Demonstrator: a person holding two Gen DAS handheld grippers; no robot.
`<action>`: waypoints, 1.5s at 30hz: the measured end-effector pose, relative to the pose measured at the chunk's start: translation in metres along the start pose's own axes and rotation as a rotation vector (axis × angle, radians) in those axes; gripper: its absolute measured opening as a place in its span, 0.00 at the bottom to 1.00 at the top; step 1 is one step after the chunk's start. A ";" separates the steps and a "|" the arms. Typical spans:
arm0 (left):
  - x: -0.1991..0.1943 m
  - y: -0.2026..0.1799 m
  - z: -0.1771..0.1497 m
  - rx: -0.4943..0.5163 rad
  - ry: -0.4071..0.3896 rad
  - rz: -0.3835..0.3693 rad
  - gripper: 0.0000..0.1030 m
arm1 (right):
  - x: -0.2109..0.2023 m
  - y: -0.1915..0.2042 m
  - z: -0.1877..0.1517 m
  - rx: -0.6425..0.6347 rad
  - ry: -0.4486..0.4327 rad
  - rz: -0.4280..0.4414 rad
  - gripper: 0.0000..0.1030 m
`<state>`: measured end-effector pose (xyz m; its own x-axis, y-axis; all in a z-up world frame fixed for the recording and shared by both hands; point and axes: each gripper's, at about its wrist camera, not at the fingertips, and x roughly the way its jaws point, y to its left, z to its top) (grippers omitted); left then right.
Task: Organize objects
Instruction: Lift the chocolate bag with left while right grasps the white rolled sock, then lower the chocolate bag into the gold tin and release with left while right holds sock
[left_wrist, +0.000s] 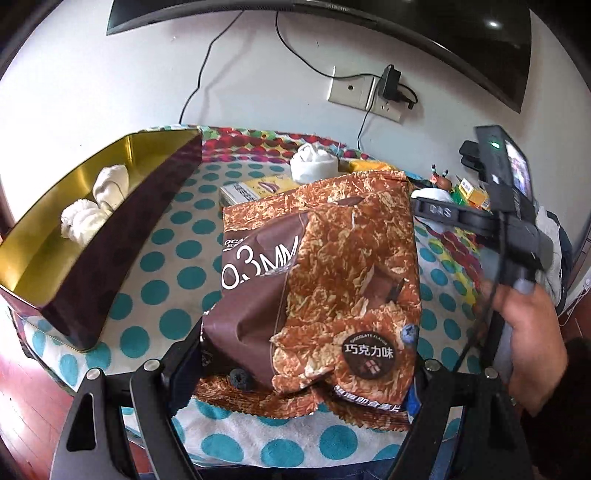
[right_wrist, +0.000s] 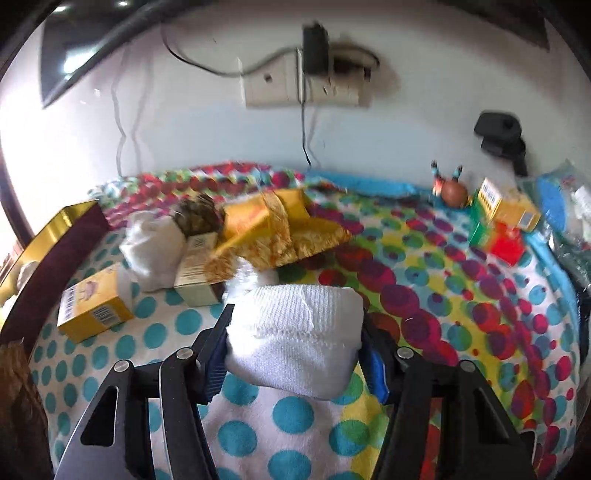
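Observation:
My left gripper (left_wrist: 306, 354) is shut on a brown chocolate-flavour snack bag (left_wrist: 325, 266) and holds it upright above the dotted cloth. An open gold-lined tin (left_wrist: 48, 236) stands at the left with two rolled white socks (left_wrist: 92, 210) inside; the tin also shows in the right wrist view (right_wrist: 51, 236). My right gripper (right_wrist: 295, 343) is shut on a rolled white sock (right_wrist: 295, 339) just above the cloth. The right gripper's body (left_wrist: 517, 221) and the hand holding it show at the right of the left wrist view.
A yellow box (right_wrist: 92, 306), another white sock (right_wrist: 155, 251), a gold box (right_wrist: 195, 269) and a yellow fringed bag (right_wrist: 273, 232) lie on the dotted cloth (right_wrist: 443, 295). Small coloured boxes (right_wrist: 502, 225) and a toy figure (right_wrist: 450, 188) stand at the back right. Wall socket (right_wrist: 303, 81) behind.

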<state>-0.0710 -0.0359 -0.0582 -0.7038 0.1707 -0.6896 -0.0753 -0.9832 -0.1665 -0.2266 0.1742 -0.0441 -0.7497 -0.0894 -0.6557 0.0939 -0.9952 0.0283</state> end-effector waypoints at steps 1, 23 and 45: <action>0.000 0.000 0.001 -0.002 -0.001 0.005 0.83 | -0.003 0.002 -0.001 -0.004 -0.008 -0.004 0.55; -0.036 0.070 0.064 -0.070 -0.087 0.178 0.83 | -0.001 0.007 -0.002 -0.022 0.012 -0.001 0.56; -0.008 0.183 0.062 -0.124 0.082 0.438 0.83 | 0.002 0.004 -0.002 0.000 0.031 0.021 0.57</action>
<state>-0.1228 -0.2208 -0.0390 -0.5919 -0.2493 -0.7665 0.3049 -0.9496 0.0734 -0.2266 0.1704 -0.0467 -0.7272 -0.1091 -0.6777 0.1098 -0.9931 0.0421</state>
